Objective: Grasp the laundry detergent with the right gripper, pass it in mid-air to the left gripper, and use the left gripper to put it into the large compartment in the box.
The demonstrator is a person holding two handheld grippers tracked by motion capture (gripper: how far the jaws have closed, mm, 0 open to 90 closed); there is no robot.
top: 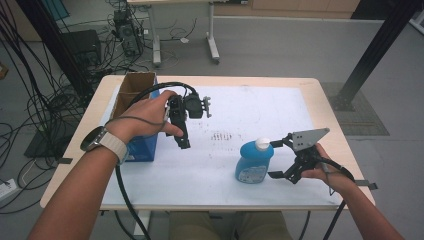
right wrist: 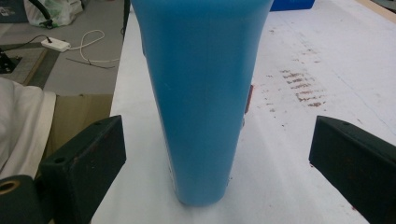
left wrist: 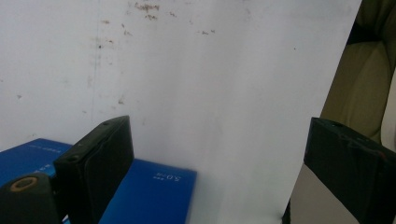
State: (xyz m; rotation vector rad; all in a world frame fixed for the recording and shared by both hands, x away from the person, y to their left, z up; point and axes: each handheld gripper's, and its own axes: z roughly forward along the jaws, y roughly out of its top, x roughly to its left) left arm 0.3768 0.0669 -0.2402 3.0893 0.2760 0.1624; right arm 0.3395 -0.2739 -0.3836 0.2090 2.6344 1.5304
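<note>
The blue detergent bottle (top: 254, 161) is seen upright on the white-covered surface (top: 220, 170), at about five o'clock from centre. It is flanked by the right claw (top: 278, 158), jaws apart, nothing touched. At nine o'clock, the left claw (top: 183, 141) is held wide apart beside the blue box (top: 144, 147).

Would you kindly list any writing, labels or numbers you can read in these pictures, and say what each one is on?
"5.0" with a unit after it, seen upside down, too blurred to be sure: small white print on the blue box.
Label on the blue bottle: print too small to read.
More white print on the box's top: blurred, unreadable.
</note>
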